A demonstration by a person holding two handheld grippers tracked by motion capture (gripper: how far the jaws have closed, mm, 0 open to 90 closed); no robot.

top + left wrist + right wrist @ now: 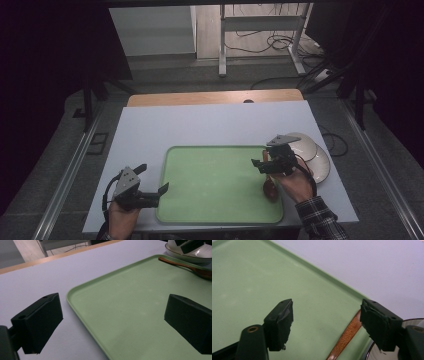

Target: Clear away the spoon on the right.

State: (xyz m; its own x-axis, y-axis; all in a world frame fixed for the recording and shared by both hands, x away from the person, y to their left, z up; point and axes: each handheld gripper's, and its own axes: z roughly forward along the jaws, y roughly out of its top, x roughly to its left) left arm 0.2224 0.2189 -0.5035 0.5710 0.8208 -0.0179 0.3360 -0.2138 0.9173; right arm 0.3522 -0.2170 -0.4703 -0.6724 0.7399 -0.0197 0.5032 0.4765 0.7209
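Lying along the right edge of the green tray (pixel 220 185), the wooden spoon (pixel 269 186) is seen with its bowl toward the person and its slim handle running away toward the far right corner, close to the stacked white plates (pixel 314 156) that sit on the white table (pixel 210 125) just beside the tray. The long axis is thus set roughly along the tray's right rim.

The right gripper (pixel 265 162) is held directly above the handle, and its jaws are parted with nothing between the pads; in the right gripper view the handle (pixel 345 336) is seen passing beneath the gap, nearer the right-hand jaw, untouched by either. The spoon appears to be resting free on the tray.

The left gripper (pixel 155 192) is held low at the tray's near left corner, its jaws likewise spread wide and empty, straddling the tray's left rim (pixel 82 312). From there the spoon (pixel 190 266) is seen well apart, across the whole width of the tray.

Any further handling of the spoon is judged to fall to the right hand, being by far the nearer, with a closing across the narrow handle rather than along it.
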